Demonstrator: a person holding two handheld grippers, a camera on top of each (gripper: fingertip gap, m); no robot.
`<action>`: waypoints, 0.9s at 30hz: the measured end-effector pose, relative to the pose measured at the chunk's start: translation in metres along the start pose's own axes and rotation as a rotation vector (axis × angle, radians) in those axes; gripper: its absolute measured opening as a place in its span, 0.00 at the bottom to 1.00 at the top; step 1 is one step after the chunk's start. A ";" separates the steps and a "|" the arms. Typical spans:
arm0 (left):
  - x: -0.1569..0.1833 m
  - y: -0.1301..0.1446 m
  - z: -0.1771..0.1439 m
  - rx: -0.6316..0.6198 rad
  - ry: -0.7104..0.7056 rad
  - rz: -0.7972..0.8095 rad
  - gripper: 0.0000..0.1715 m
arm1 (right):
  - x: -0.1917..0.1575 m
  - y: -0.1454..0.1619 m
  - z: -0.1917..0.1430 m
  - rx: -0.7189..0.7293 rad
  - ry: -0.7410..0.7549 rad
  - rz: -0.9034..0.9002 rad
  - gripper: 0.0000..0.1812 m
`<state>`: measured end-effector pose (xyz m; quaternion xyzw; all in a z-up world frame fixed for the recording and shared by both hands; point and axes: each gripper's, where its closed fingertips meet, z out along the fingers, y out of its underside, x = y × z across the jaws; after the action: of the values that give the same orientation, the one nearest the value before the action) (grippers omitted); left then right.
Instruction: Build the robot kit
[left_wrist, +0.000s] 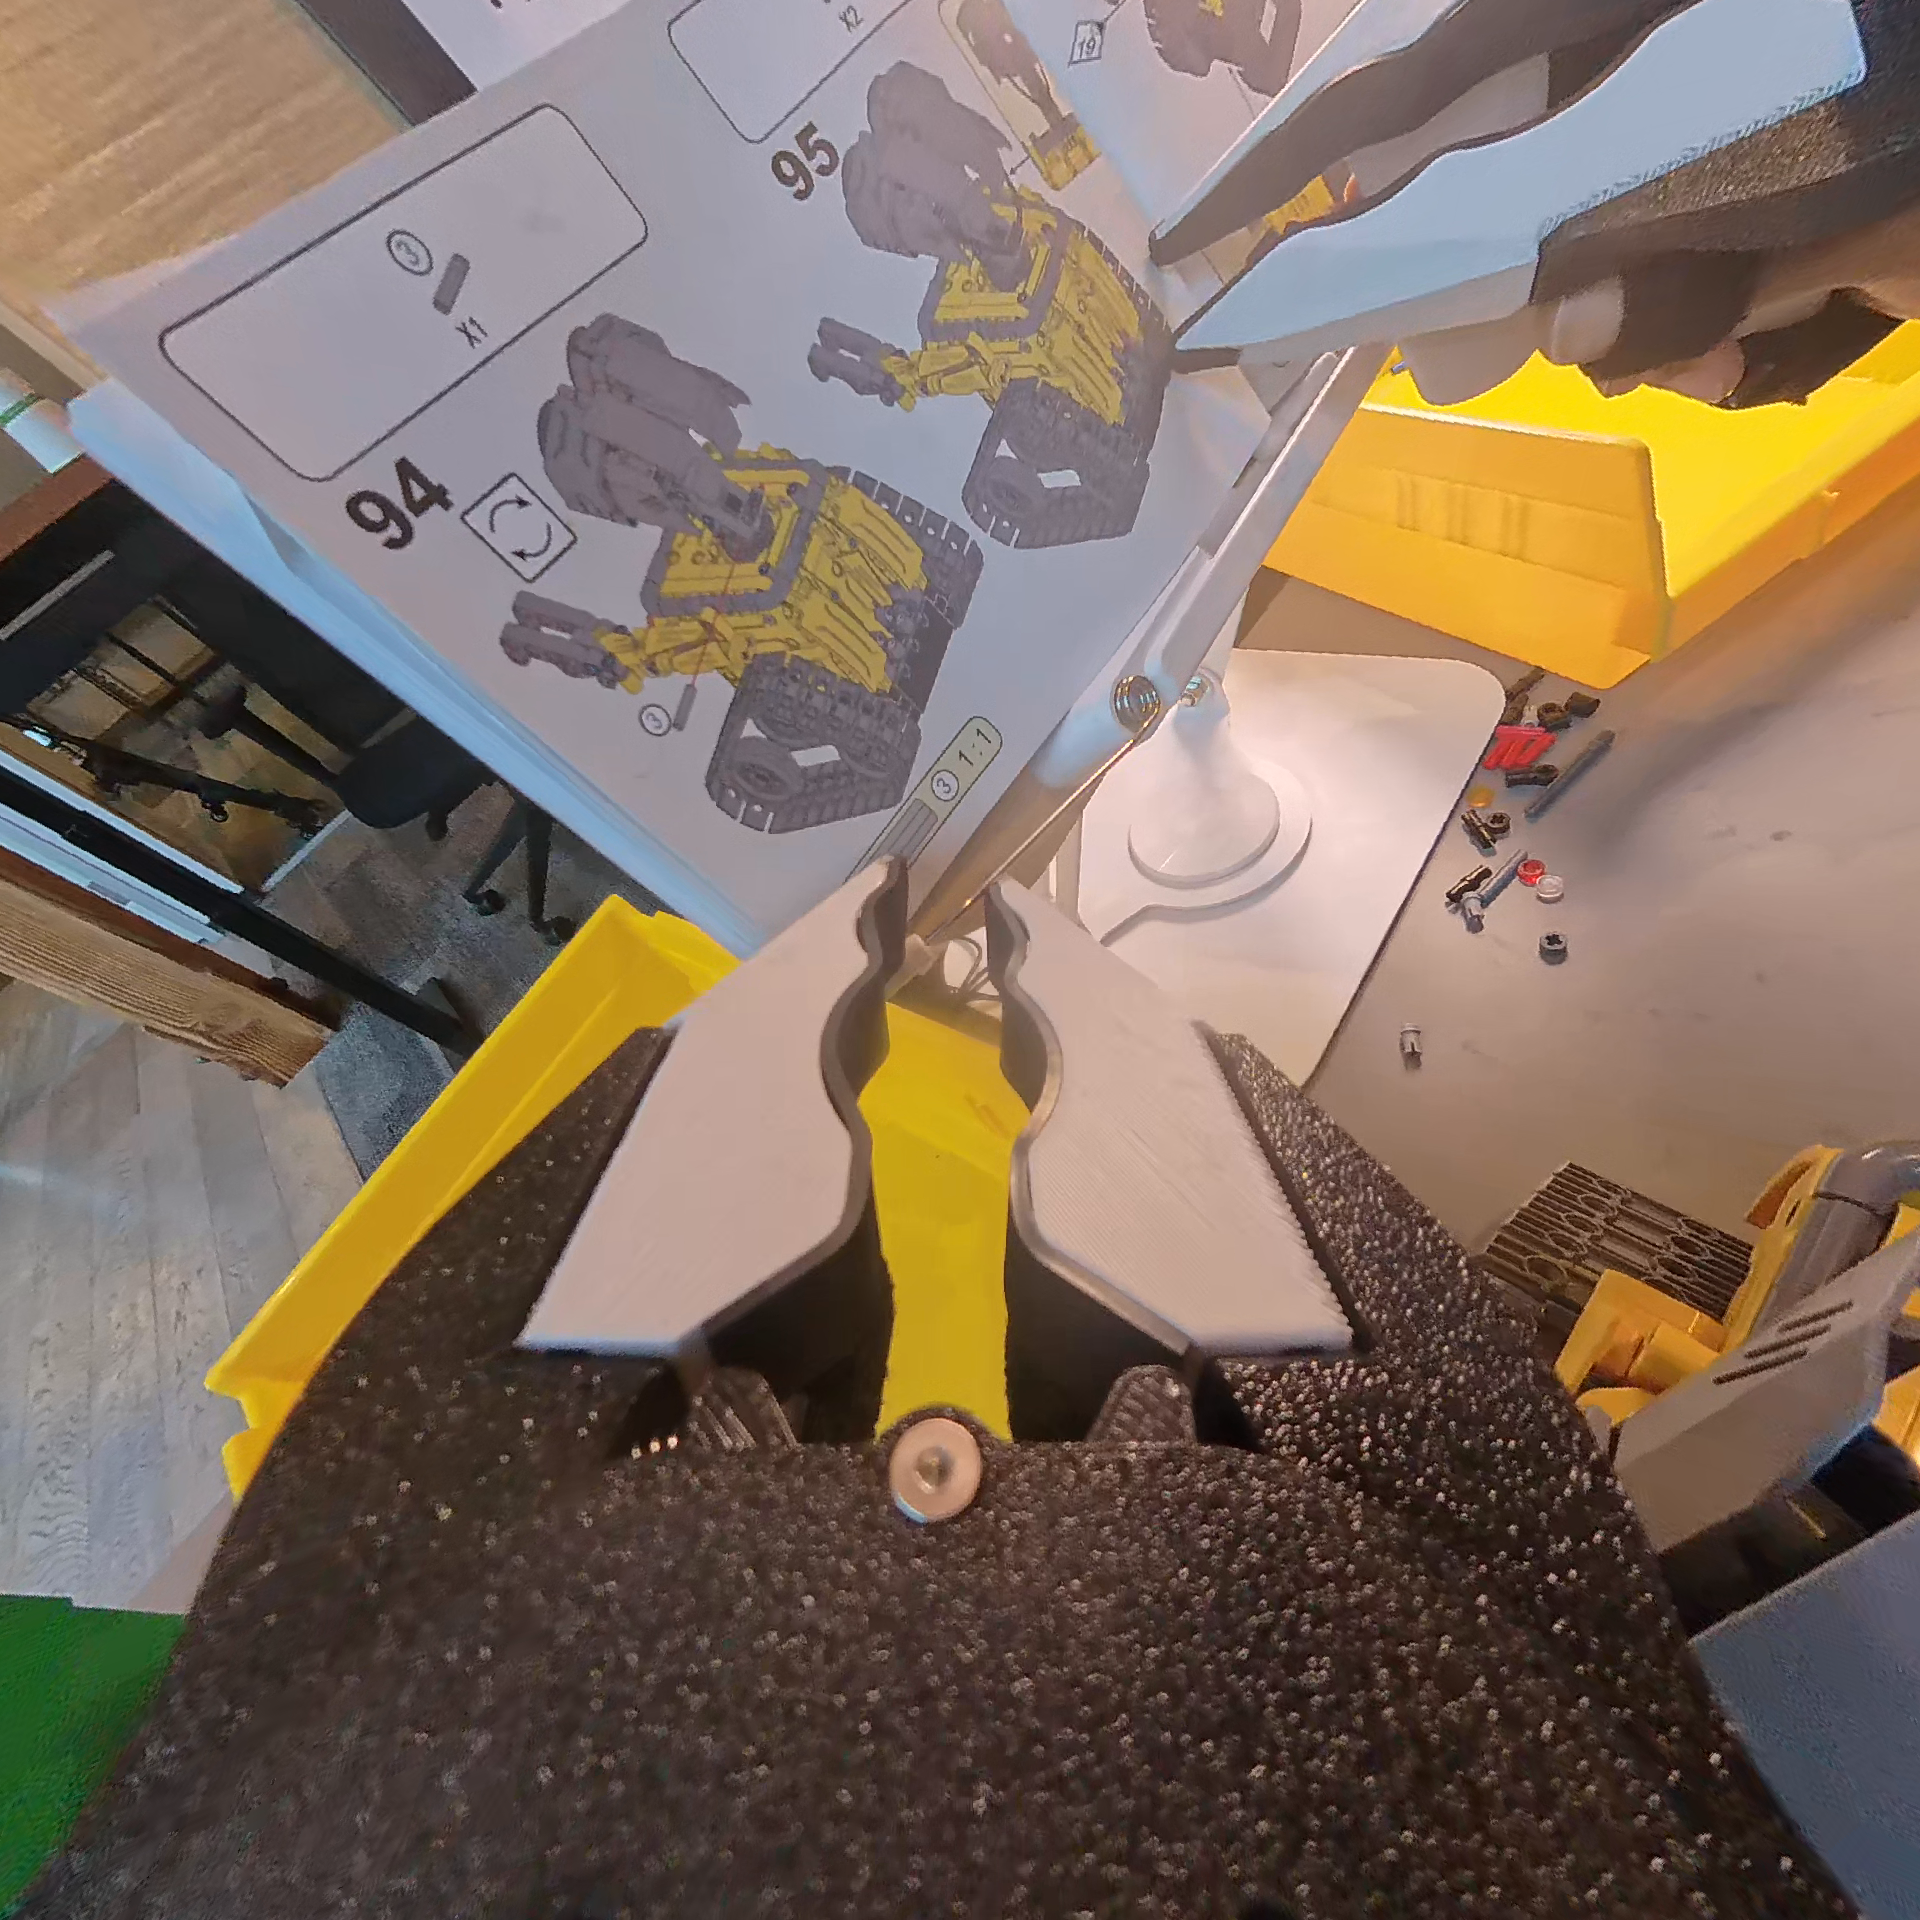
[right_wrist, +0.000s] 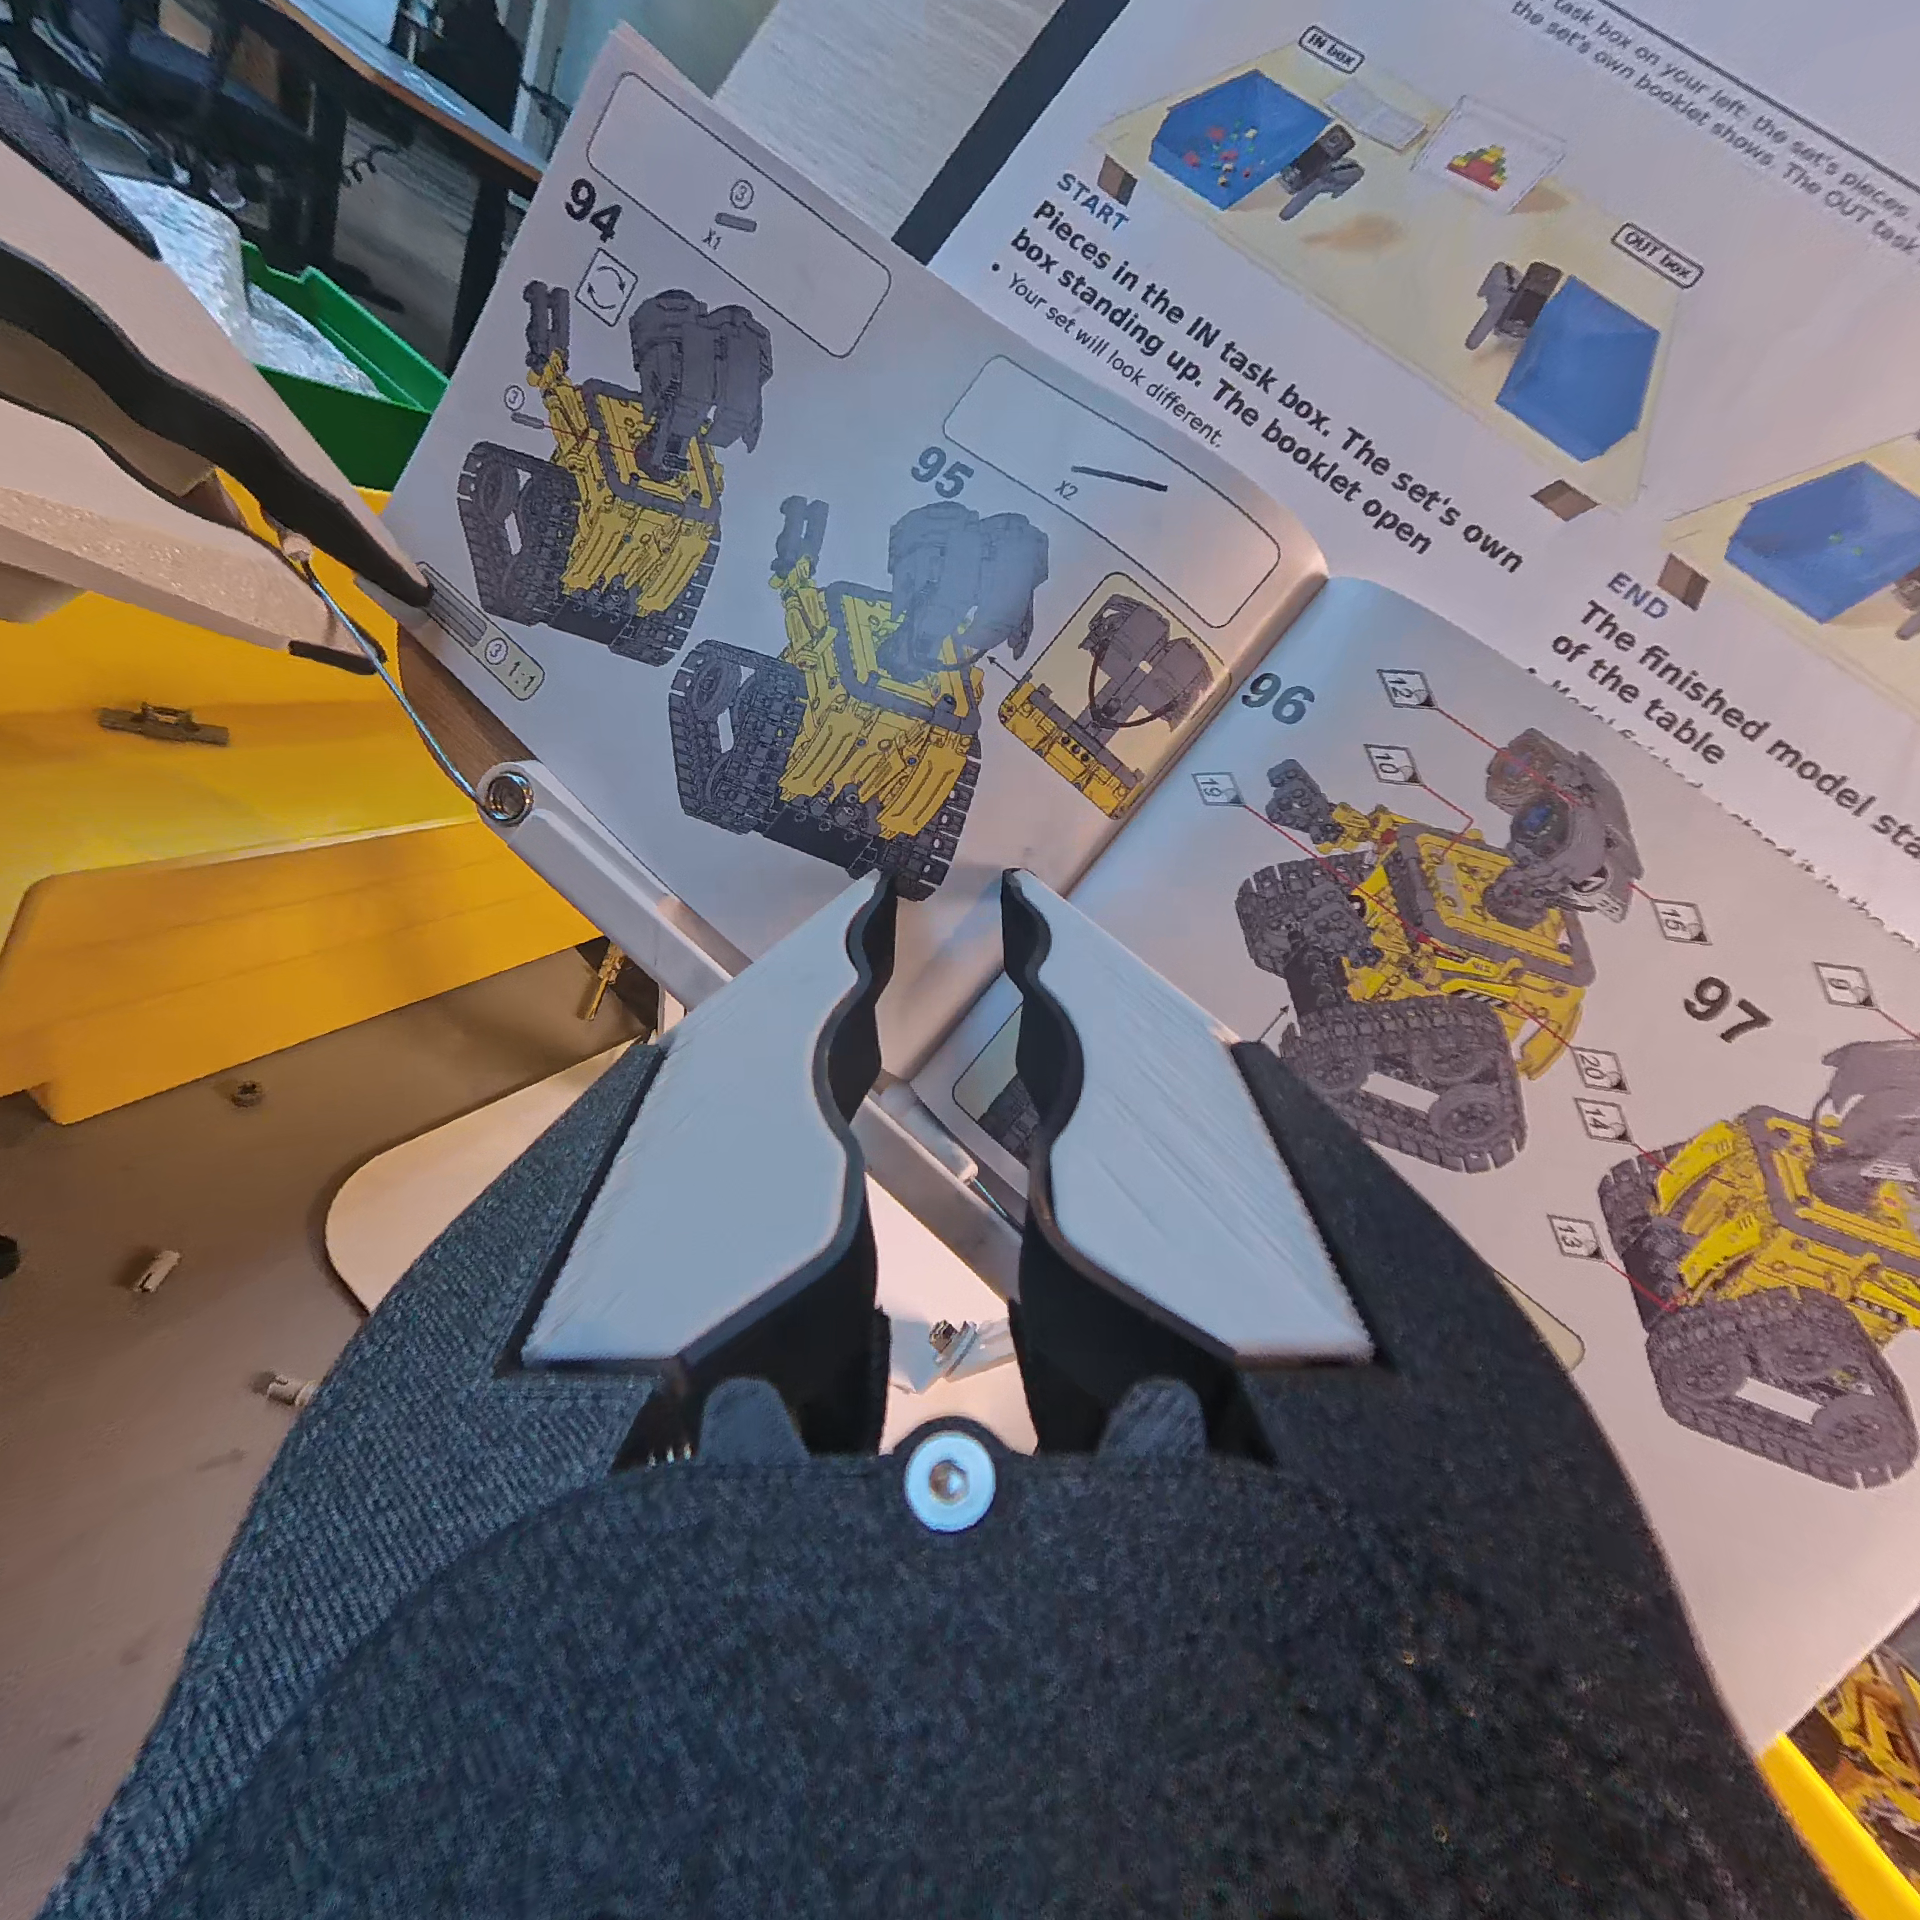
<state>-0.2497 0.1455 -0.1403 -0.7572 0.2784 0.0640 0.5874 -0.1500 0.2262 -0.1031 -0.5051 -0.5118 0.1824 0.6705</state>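
Note:
An open building-instruction booklet (left_wrist: 665, 416) rests on a white book stand (left_wrist: 1216, 831). It also shows in the right wrist view (right_wrist: 831, 582). My left gripper (left_wrist: 945, 894) is open at the booklet's lower corner. The stand's thin wire page-holder arm (left_wrist: 1029, 821) runs between its fingertips, close to the left finger. My right gripper (right_wrist: 948, 894) is open and empty, its tips just before the booklet's lower edge near the spine. The right gripper also shows at the top right of the left wrist view (left_wrist: 1169, 296). The left gripper also shows at the left of the right wrist view (right_wrist: 343, 592).
Yellow bins stand beneath my left gripper (left_wrist: 436, 1143) and behind the stand (left_wrist: 1475, 540). Several small loose parts (left_wrist: 1507, 831) lie on the grey table (left_wrist: 1714, 1039). A partly built yellow model (left_wrist: 1766, 1309) sits at the right. A printed sheet (right_wrist: 1455, 312) stands behind the booklet, with a green tray (right_wrist: 353, 384) at the left. My right fingertips sit around 15 cm from my left ones.

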 end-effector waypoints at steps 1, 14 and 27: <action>-0.001 -0.001 0.000 0.002 -0.008 0.008 0.08 | 0.000 0.000 0.000 -0.001 0.001 0.000 0.11; -0.006 -0.007 0.002 0.026 -0.059 0.045 0.09 | 0.000 0.000 0.002 -0.003 0.006 -0.007 0.11; -0.006 -0.003 0.004 0.078 -0.099 0.131 0.10 | 0.000 0.000 0.001 0.002 -0.005 0.003 0.11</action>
<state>-0.2526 0.1515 -0.1364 -0.7099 0.3001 0.1287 0.6240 -0.1508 0.2264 -0.1037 -0.5045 -0.5127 0.1851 0.6696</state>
